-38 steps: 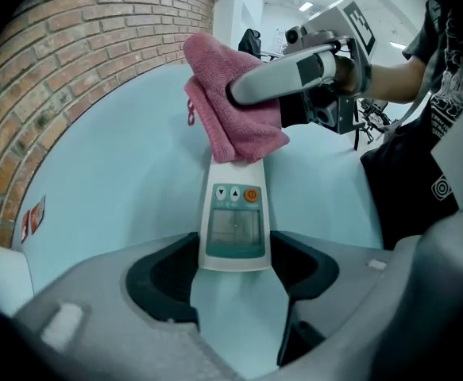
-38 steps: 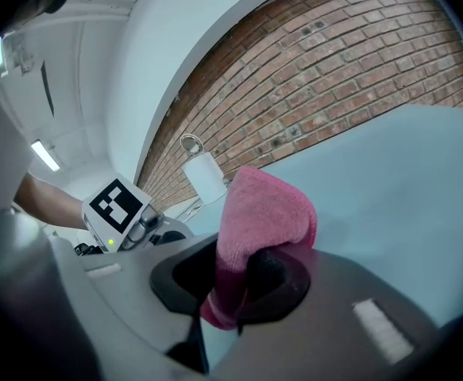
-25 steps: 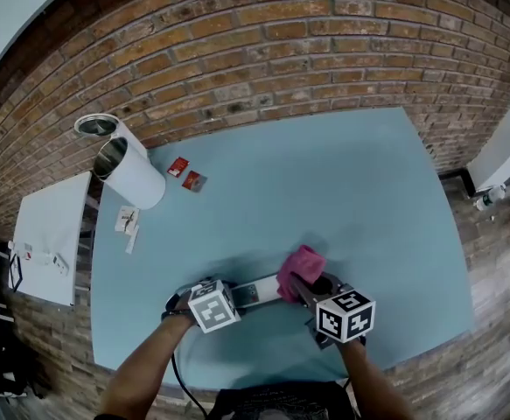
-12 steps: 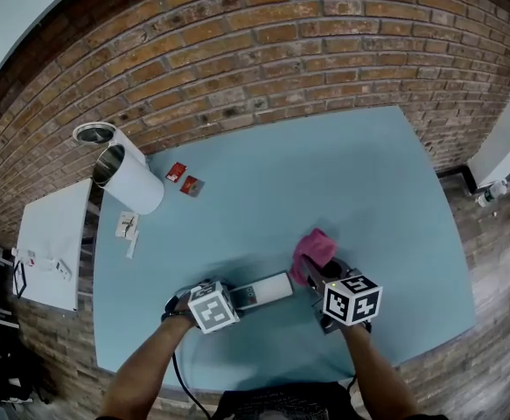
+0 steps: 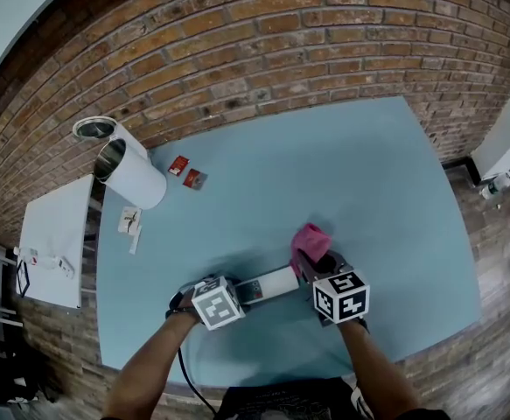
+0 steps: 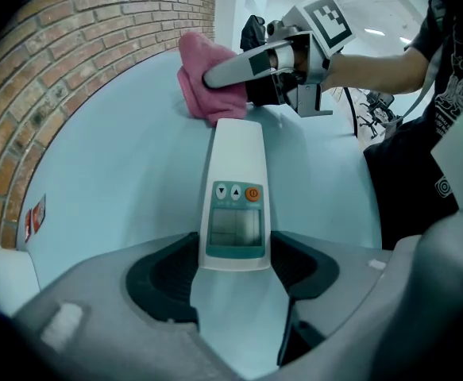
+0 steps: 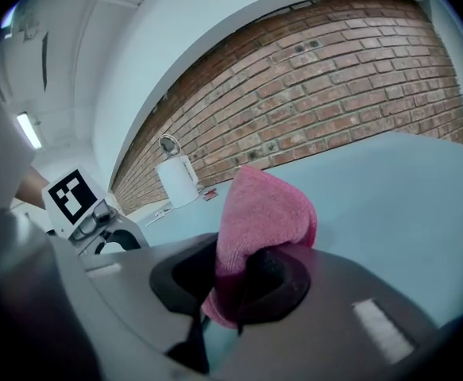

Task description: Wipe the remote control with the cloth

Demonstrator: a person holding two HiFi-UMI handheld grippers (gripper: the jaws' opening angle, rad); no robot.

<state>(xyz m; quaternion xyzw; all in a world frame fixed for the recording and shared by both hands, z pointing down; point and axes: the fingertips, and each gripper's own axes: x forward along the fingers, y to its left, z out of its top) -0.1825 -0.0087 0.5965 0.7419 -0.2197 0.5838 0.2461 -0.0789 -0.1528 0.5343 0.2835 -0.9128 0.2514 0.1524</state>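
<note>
The white remote control (image 5: 270, 283) lies on the blue table (image 5: 342, 173), its screen and buttons (image 6: 235, 213) facing up. My left gripper (image 5: 240, 292) is shut on its near end, one jaw on each side (image 6: 235, 264). The pink cloth (image 5: 310, 239) is bunched in my right gripper (image 5: 312, 265), which is shut on it (image 7: 235, 288). In the left gripper view the cloth (image 6: 203, 82) sits at the remote's far end, touching the table beside its tip, with the right gripper (image 6: 239, 70) above it.
A white cylinder (image 5: 132, 175) lies at the table's far left, a round lid (image 5: 94, 128) behind it. Two small red packets (image 5: 185, 172) and white cards (image 5: 129, 223) lie nearby. A white side table (image 5: 52, 239) stands left; the brick wall (image 5: 263, 51) is behind.
The right gripper carried the cloth off the remote's right end, out to the right, then came back close to that end. The left gripper and the remote stayed put.
</note>
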